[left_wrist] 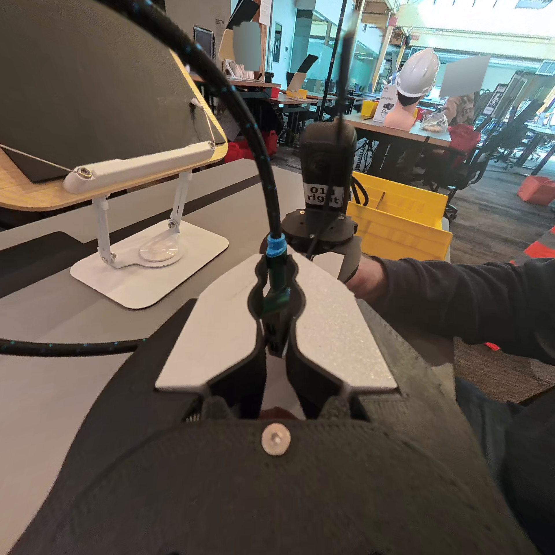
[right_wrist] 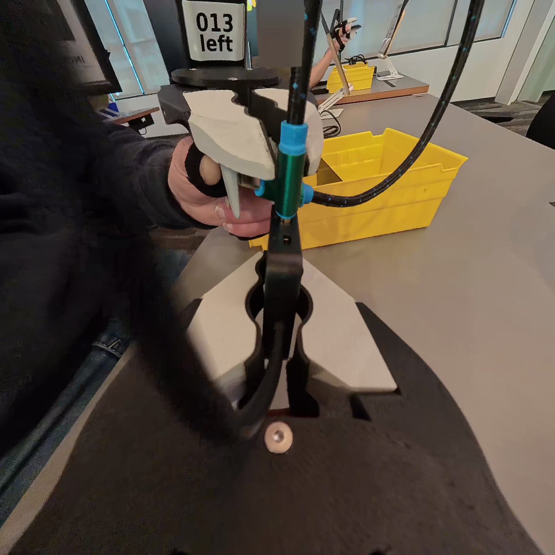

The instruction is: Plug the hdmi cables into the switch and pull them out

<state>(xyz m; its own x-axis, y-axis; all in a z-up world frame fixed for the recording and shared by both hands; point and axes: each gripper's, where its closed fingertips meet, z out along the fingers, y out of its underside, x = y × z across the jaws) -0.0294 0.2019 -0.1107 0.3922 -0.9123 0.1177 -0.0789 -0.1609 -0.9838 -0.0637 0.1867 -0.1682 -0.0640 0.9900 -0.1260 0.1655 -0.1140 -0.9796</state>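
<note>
Green, blue-collared HDMI plug (right_wrist: 288,177) stands upright against the black switch (right_wrist: 282,270) below.

White label (left_wrist: 323,195) w/ print on right claw (right_wrist: 280,270) body; another label (right_wrist: 214,34) on left claw (left_wrist: 274,264).

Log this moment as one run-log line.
left gripper: shut on green connector | right gripper: shut on black switch | connector: at switch port | yellow bin: behind

A yellow bin (right_wrist: 390,192) sits on the grey table (right_wrist: 450,300). Farther along that table stands a white tilting stand (left_wrist: 150,264) holding a wooden board (left_wrist: 90,105). Beyond, a white hard hat (left_wrist: 417,72) tops a mannequin head on another desk.
</note>
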